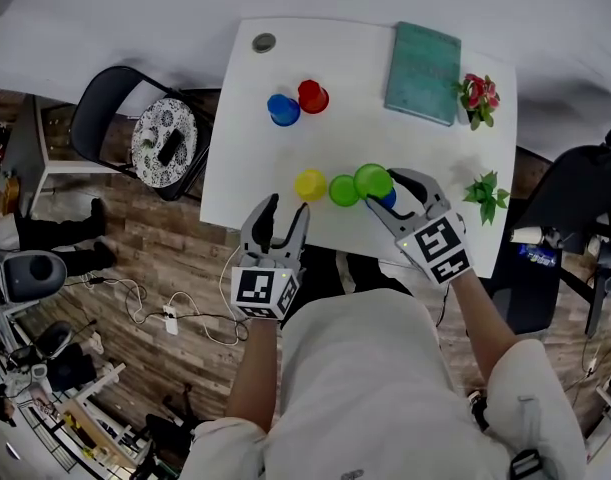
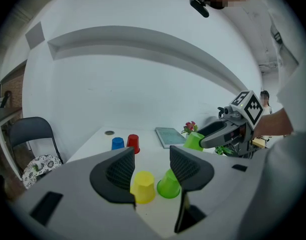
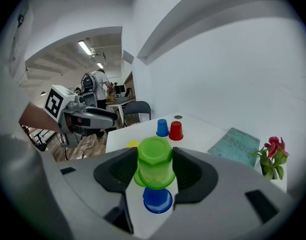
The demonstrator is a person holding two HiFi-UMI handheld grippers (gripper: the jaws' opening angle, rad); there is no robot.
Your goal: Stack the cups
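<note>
bench (image 1: 365, 138): white, near edge close behind the yellow cup (image 2: 142, 186). A cup shoved that way would likely go off onto the floor.
right gripper (image 3: 154, 168): right of the yellow cup, closed round an upturned green cup, pads on both its sides. Risk: a hard squeeze could buckle the thin wall and pop the cup out.
left gripper (image 2: 151, 171): wide open and empty, on the near side of the yellow cup. Risk: pushing forward could nudge that cup.
held green cup (image 3: 154, 159): in the air, over a blue cup, not touching. Risk: coming down off-centre, its rim could catch the blue top and tip it.
blue cup under it (image 3: 157, 199): standing rim-down on the bench, loose. Risk: could slide when hit instead of nesting.
second green cup (image 2: 168, 184): just right of the yellow cup, near the held one. Risk: the gripper's jaw may clip it going down.
blue cup (image 1: 283, 109) and red cup (image 1: 313, 96): touching, well beyond the yellow cup, unlikely to be hit.
</note>
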